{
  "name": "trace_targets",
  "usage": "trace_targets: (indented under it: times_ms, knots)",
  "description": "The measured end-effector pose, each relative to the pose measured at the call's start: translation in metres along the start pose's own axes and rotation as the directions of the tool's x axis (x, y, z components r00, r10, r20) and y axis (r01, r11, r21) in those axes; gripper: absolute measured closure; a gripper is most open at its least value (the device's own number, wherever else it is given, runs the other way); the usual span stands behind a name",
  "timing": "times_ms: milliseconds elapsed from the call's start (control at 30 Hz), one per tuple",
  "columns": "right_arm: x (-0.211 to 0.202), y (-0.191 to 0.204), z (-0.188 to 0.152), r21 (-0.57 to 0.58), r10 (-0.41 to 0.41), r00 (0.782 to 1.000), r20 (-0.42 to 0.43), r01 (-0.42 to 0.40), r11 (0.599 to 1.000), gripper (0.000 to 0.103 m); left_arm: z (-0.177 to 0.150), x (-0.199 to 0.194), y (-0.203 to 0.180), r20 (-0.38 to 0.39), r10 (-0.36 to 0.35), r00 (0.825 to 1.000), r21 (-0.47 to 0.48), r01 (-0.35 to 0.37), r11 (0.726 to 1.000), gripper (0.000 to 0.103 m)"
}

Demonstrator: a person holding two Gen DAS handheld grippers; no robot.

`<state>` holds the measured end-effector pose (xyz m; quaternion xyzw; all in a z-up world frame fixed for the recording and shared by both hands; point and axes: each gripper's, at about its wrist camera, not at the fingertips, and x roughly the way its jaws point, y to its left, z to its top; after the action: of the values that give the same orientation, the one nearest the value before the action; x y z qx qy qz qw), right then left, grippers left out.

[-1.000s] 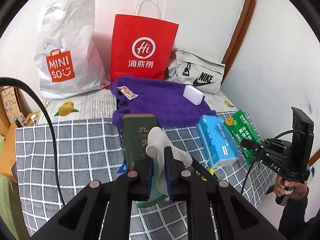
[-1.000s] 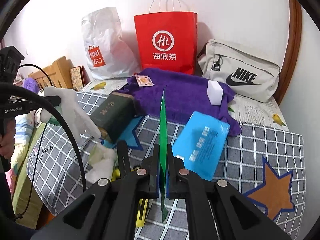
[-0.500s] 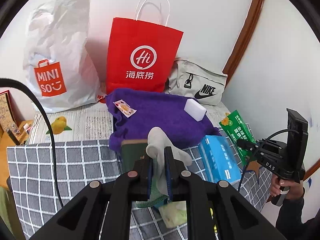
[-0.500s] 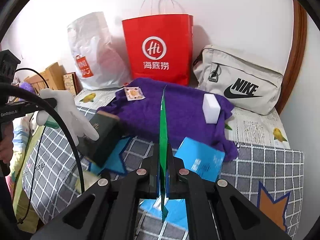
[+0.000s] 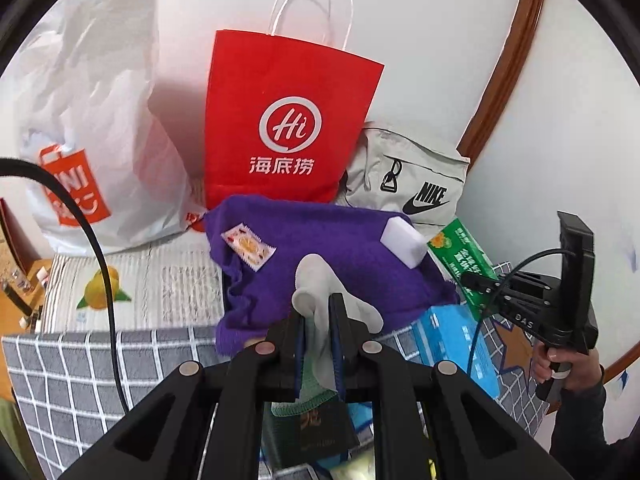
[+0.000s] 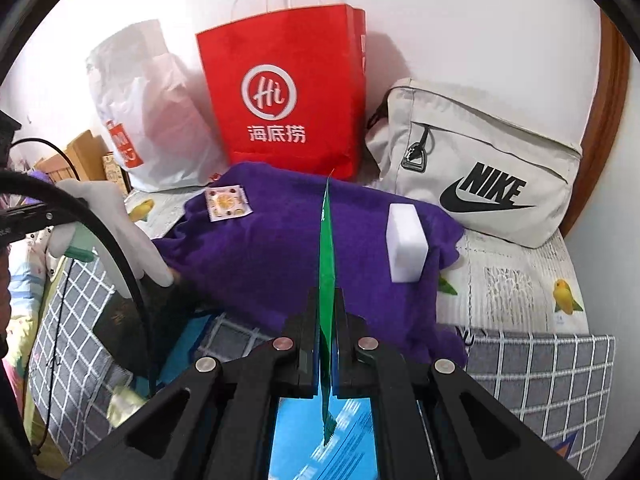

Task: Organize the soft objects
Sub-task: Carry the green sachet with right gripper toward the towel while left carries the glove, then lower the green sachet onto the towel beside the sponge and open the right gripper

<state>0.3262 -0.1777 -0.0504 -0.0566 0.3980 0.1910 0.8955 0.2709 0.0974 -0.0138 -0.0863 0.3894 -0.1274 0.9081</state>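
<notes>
Left gripper (image 5: 318,320) has its jaws pinching a white glove (image 5: 320,292): limp, light, floppy, its fingers droop to either side of the jaws, so a pinch across the palm or cuff holds best. Right gripper (image 6: 326,320) has its jaws pressed tight on a green packet (image 6: 326,240), held edge-on: thin, flat, light, likely crinkly and slippery film, best taken by its flat faces near one end. Below the jaws lies a blue tissue pack (image 6: 320,432), soft and squashy. Just beyond, the purple towel (image 6: 280,248) is spread on the bed, carrying a white sponge block (image 6: 406,240) and a small sachet (image 6: 227,202). Behind stand the red paper bag (image 6: 288,88), the white plastic bag (image 6: 152,120) and the beige Nike pouch (image 6: 480,168) against the wall.

Versus a second ago: both grippers have travelled forward over the checked sheet (image 5: 80,380). The towel and bags loom larger, and the tissue pack and dark green box (image 5: 316,428) have slid under the jaws. Both grips are unchanged.
</notes>
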Motion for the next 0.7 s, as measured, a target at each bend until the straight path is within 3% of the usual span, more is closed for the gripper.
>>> trace_targets:
  times_ms: [400, 700]
  knots:
    - [0.060, -0.026, 0.017, 0.035, 0.004, 0.998, -0.058, -0.002, 0.999, 0.099, 0.028, 0.055, 0.016, -0.025, -0.025, 0.999, -0.016, 0.025, 1.000, 0.092]
    - [0.110, -0.040, 0.025, 0.001, 0.010, 0.987, -0.163, -0.010, 1.000, 0.099, 0.033, 0.094, 0.026, -0.070, -0.044, 0.997, -0.034, 0.042, 0.999, 0.092]
